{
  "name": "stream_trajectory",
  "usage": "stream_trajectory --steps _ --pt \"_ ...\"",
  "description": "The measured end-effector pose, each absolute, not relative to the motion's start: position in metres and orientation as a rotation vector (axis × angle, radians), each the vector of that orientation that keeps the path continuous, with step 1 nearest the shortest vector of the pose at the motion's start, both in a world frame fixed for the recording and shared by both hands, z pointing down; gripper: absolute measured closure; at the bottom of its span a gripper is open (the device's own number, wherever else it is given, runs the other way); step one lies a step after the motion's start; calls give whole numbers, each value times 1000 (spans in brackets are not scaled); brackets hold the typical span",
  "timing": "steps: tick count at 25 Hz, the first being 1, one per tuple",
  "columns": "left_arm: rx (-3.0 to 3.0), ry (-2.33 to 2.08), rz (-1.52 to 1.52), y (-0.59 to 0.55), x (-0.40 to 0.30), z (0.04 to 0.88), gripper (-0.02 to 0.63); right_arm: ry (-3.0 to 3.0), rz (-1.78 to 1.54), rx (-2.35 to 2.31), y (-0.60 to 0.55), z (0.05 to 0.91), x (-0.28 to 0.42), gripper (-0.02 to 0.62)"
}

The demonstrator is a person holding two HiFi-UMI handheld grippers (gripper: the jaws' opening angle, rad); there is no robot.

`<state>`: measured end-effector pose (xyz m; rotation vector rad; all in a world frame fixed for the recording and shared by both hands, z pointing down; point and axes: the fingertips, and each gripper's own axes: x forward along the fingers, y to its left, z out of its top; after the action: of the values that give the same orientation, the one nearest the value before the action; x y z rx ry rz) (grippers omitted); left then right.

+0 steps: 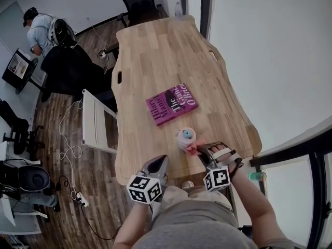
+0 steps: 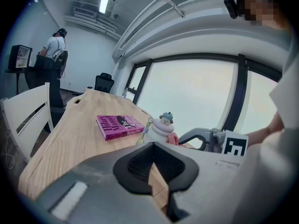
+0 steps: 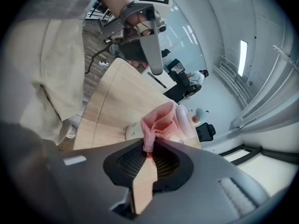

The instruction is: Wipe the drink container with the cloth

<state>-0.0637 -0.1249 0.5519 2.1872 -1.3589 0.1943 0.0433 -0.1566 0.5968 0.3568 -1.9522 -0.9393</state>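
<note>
Right gripper (image 3: 150,146) is pinched shut on one fold of the pink cloth (image 3: 159,122), which is bunched against the side of the drink container (image 1: 185,138). Left gripper (image 2: 152,146) is closed on nothing, at the worktop's (image 1: 155,51) near edge, apart from the container. Risk as I judge it: nothing steadies the container, so a sideways rub could tip it or slide it off, since it stands close to the near edge, toward the near right corner. My thin hold on the cloth may also slip under drag. Container is small, with a white rounded body, upright. The cap is figure-shaped with a bluish hat, and a pale loop hangs at the neck. It looks light and top-heavy.
</note>
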Motion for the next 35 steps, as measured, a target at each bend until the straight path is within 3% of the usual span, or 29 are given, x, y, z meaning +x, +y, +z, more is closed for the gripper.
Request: stream_trajectory --steps 35 --pt "2155 -1342 189 -122 -66 563 604 -1831 -751 112 -154 697 48 558"
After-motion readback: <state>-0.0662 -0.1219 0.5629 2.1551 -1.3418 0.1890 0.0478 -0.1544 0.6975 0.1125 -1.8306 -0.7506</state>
